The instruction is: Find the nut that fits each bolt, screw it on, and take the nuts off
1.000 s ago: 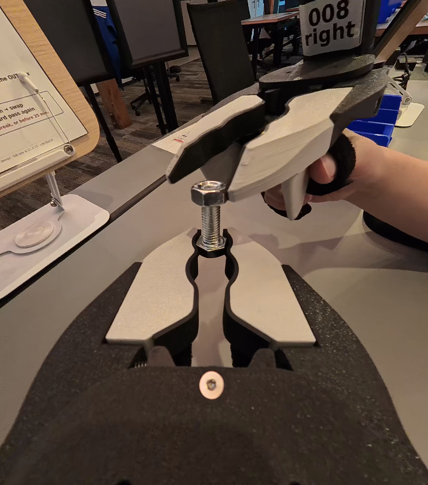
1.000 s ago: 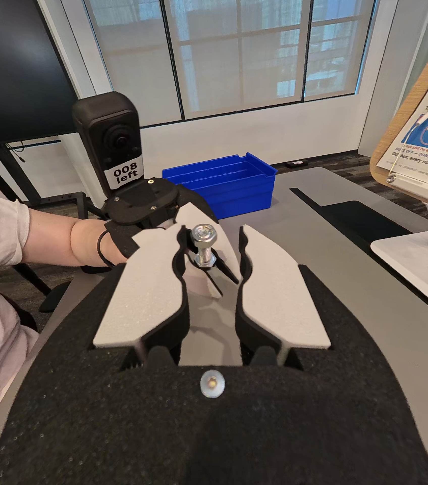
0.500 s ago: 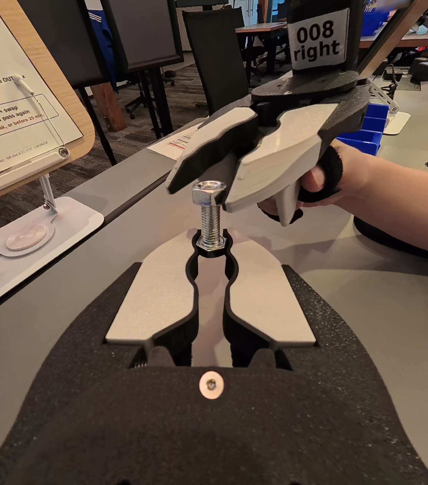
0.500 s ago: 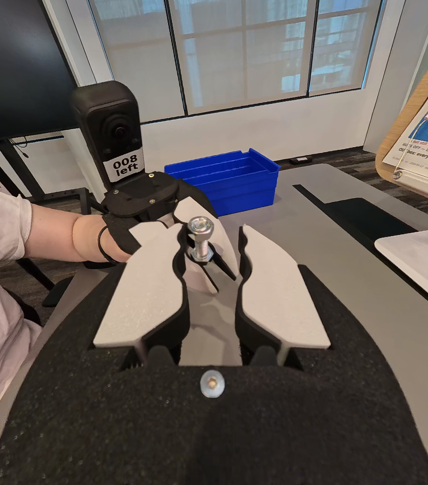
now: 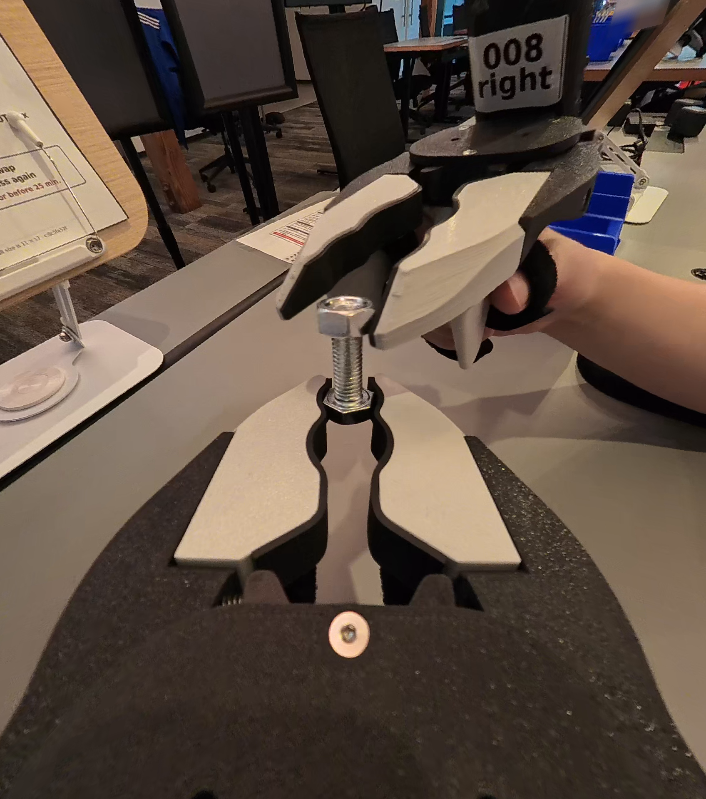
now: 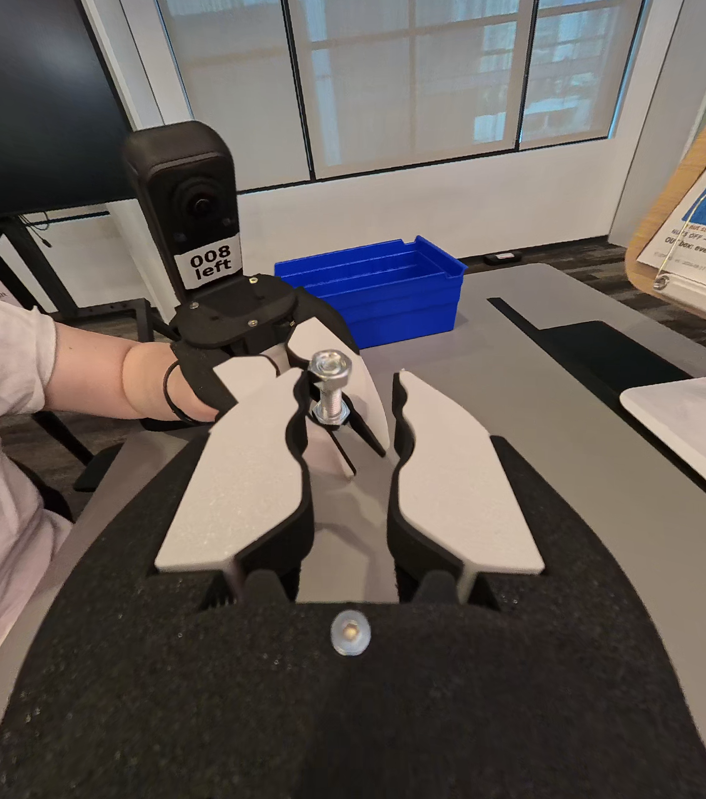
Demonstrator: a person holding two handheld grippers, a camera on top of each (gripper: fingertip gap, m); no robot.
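A silver bolt (image 5: 346,363) stands upright, hex head on top, with a nut (image 5: 348,404) threaded on near its lower end. My left gripper (image 5: 348,391) is shut on the nut and holds the bolt above the grey table (image 5: 559,497). My right gripper (image 5: 332,324) comes from the right, open, with its fingertips on either side of the bolt head. In the right wrist view the bolt head (image 6: 328,372) sits close to the left finger of my right gripper (image 6: 348,376), the nut (image 6: 333,417) is below it, and the left gripper (image 6: 360,415) holds it.
A blue bin (image 6: 368,294) stands at the table's far end. A second blue bin (image 5: 593,207) is behind the right hand. An instruction board (image 5: 18,173) on a white stand base (image 5: 40,389) is at the left. A paper sheet (image 5: 295,229) lies at the table edge. My right fingertips sit around 4 cm from my left ones.
The right gripper, still open, has shifted slightly so the bolt head sits closer to one finger. The left gripper still holds the nut and bolt the same way.
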